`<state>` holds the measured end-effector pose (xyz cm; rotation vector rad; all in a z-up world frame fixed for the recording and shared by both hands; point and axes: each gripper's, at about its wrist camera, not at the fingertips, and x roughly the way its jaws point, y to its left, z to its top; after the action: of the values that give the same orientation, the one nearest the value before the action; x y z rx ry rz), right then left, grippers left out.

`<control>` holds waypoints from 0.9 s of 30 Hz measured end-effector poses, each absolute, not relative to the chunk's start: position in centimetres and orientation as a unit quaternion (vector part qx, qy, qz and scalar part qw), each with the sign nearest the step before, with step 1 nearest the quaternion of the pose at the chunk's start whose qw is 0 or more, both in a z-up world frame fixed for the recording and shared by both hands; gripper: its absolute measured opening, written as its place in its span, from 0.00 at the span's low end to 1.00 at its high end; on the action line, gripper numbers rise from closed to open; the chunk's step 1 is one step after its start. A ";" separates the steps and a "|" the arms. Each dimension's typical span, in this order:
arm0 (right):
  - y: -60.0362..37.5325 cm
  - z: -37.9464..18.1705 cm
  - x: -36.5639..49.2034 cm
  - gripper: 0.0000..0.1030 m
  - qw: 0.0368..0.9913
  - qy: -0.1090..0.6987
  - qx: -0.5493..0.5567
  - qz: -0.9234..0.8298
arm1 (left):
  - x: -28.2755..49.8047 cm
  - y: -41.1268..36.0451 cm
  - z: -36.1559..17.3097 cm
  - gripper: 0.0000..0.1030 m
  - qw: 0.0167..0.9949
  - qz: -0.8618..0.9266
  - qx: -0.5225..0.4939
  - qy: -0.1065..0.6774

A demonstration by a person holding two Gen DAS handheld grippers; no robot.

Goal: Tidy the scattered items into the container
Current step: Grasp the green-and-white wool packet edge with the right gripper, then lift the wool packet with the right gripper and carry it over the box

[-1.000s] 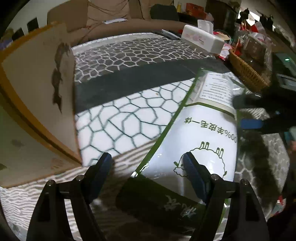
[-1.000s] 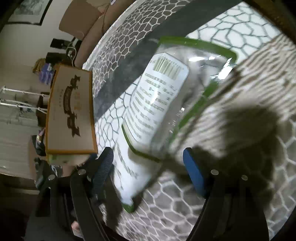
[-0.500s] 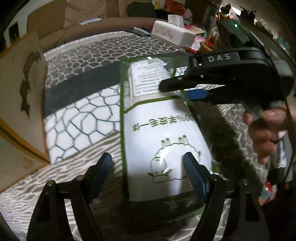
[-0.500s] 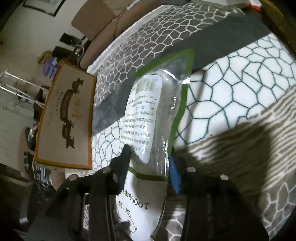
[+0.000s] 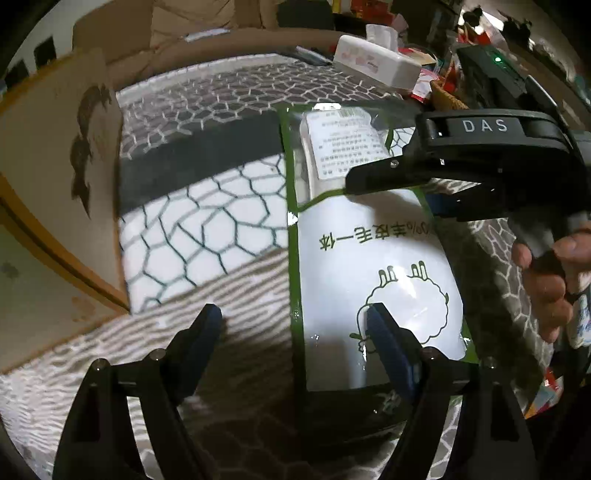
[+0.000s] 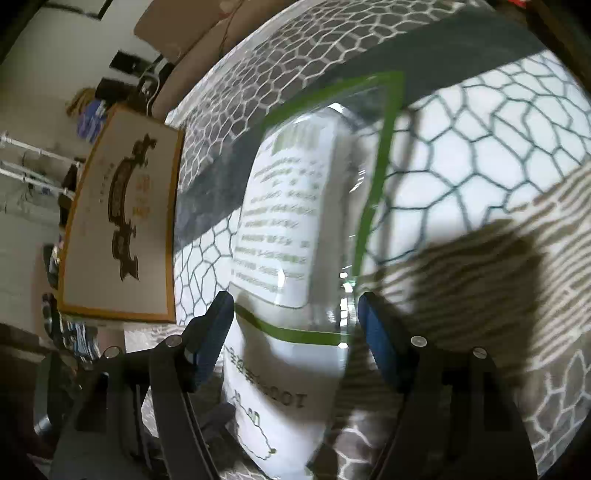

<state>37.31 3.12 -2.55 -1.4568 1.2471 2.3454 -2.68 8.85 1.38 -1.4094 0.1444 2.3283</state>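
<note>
A clear green-edged package (image 5: 369, 258) with a white sheep print lies flat on the patterned cloth (image 5: 203, 229). My left gripper (image 5: 291, 317) is open just above the package's near end. Its right finger is over the print and its left finger over the cloth. My right gripper (image 5: 399, 192) comes in from the right at the package's label end. In the right wrist view its jaws are opening, with the package (image 6: 280, 221) between the right gripper's (image 6: 294, 306) pads and small gaps on both sides. A beige box (image 5: 55, 166) with orange edging stands at the left.
A person's hand (image 5: 546, 280) grips the right tool's handle. A white tissue box (image 5: 376, 62) and a wicker basket (image 5: 447, 99) sit at the table's far right among clutter. A sofa (image 5: 184, 33) lies behind. The beige box (image 6: 122, 221) borders the cloth's left side.
The right gripper closed on the package's label end, swung the package from slanted to straight, and now its jaws stand wider. The left gripper stayed open in place.
</note>
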 end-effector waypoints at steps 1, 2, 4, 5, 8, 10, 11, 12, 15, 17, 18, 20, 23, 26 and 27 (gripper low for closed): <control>2.8 -2.5 37.1 0.66 0.057 0.404 -0.482 0.775 | -2.8 8.6 1.2 0.80 0.209 0.832 -0.512 0.037; 2.6 -2.5 37.0 0.66 0.058 0.397 -0.483 0.778 | -3.1 8.4 1.0 0.80 0.214 0.826 -0.521 0.018; 2.2 -2.4 36.8 0.66 0.057 0.389 -0.486 0.781 | -3.4 7.9 0.5 0.80 0.240 0.803 -0.544 -0.030; 2.2 -2.4 36.7 0.66 0.057 0.386 -0.486 0.782 | -3.5 7.6 0.4 0.80 0.251 0.795 -0.550 -0.048; 2.3 -2.5 36.9 0.65 0.053 0.390 -0.483 0.782 | -3.8 6.4 0.2 0.81 0.269 0.782 -0.555 -0.090; 2.7 -2.7 37.1 0.61 0.048 0.402 -0.475 0.781 | -4.1 5.3 -0.1 0.87 0.289 0.768 -0.555 -0.137; 2.8 -2.8 37.3 0.56 0.044 0.409 -0.471 0.780 | -4.1 4.9 -0.3 0.90 0.299 0.760 -0.554 -0.162; 3.0 -3.1 37.4 0.53 0.036 0.418 -0.465 0.779 | -4.2 4.5 -0.5 0.90 0.308 0.751 -0.554 -0.186; 3.2 -4.0 37.8 0.41 0.006 0.465 -0.446 0.765 | -4.1 4.4 -1.0 0.91 0.331 0.726 -0.559 -0.226; 2.9 -4.8 37.9 0.35 -0.019 0.497 -0.438 0.749 | -4.0 4.9 -1.1 0.91 0.340 0.714 -0.563 -0.241; 2.7 -5.2 38.0 0.34 -0.028 0.511 -0.434 0.742 | -4.0 5.2 -1.2 0.91 0.350 0.704 -0.566 -0.249; 2.2 -5.7 38.0 0.32 -0.043 0.529 -0.430 0.731 | -3.9 5.7 -1.2 0.82 0.364 0.691 -0.570 -0.257; 1.8 -4.7 37.8 0.31 -0.039 0.505 -0.430 0.747 | -3.5 6.6 -0.6 0.51 0.371 0.696 -0.571 -0.228; 2.1 -3.9 37.8 0.31 -0.044 0.504 -0.423 0.752 | -3.5 6.5 0.3 0.46 0.371 0.703 -0.562 -0.229; 2.0 -3.7 37.7 0.31 -0.044 0.502 -0.421 0.754 | -3.6 6.6 0.5 0.45 0.369 0.705 -0.560 -0.230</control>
<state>37.72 1.99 -3.66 -1.3619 1.6219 2.4370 -3.60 6.55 0.54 -1.4380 -0.5901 1.8089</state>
